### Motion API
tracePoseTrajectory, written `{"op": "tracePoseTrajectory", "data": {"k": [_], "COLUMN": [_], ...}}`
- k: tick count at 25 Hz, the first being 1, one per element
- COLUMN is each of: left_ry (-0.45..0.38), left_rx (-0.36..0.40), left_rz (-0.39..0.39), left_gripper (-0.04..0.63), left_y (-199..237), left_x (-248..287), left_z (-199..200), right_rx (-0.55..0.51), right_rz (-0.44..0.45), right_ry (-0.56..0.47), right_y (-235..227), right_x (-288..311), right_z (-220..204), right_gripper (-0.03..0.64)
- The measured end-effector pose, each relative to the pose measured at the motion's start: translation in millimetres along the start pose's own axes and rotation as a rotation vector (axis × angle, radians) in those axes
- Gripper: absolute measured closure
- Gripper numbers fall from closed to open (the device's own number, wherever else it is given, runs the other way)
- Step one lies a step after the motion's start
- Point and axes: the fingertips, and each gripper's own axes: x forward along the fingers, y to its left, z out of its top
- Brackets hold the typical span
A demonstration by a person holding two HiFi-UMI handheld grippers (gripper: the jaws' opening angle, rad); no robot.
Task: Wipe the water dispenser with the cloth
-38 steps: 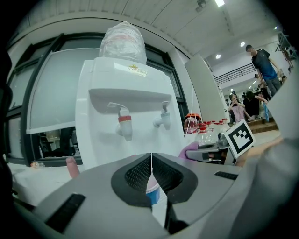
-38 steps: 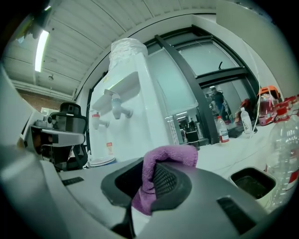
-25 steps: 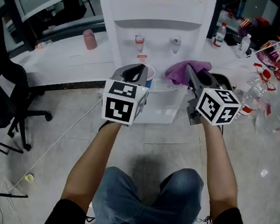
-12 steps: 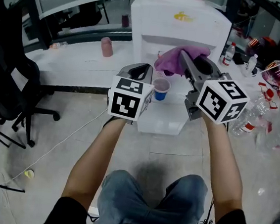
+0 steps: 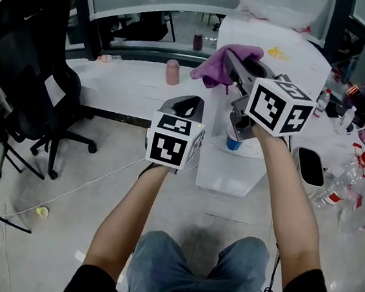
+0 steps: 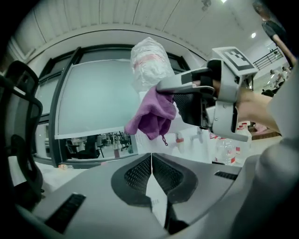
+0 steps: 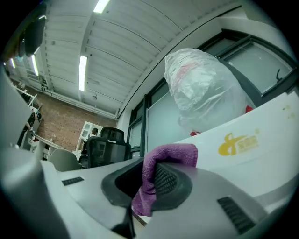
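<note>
The white water dispenser [image 5: 295, 63] stands at the upper right of the head view, with a bag-wrapped bottle [image 5: 278, 4] on top. My right gripper [image 5: 227, 59] is shut on a purple cloth [image 5: 218, 61], held up beside the dispenser's upper left corner. In the right gripper view the cloth [image 7: 159, 172] hangs between the jaws with the dispenser's yellow logo [image 7: 238, 142] just ahead. My left gripper [image 5: 187, 102] is lower and to the left, shut with nothing in it. In the left gripper view the cloth [image 6: 152, 112] hangs above its closed jaws.
A blue and white cup [image 5: 234, 140] sits on the dispenser's drip tray [image 5: 255, 150]. A pink cup [image 5: 172, 72] stands on the white counter [image 5: 130, 85]. A black office chair [image 5: 28, 74] is at the left. Plastic bottles [image 5: 351, 173] crowd the right. A cable [image 5: 81, 186] crosses the floor.
The view has swung left, so the dispenser now lies further right. My right gripper has lifted the cloth from the tap recess up to the dispenser's upper left corner. The left gripper stayed shut.
</note>
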Motion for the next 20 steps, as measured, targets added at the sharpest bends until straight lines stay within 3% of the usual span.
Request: {"op": "tracePoseTrajectory", "data": {"k": [8, 20], "left_ry": [0.010, 0.048], "left_rx": [-0.004, -0.008], "left_rz": [0.075, 0.066], "left_gripper": [0.568, 0.568], "left_y": [28, 26], "left_x": [-24, -27], "left_z": [-15, -47], "right_rx": [0.058, 0.120], "right_rz": [-0.032, -0.069], "right_ry": [0.012, 0.100], "right_y": [-4, -5], "right_x": [27, 25], "right_z": [-24, -98], "right_gripper": [0.577, 0.577]}}
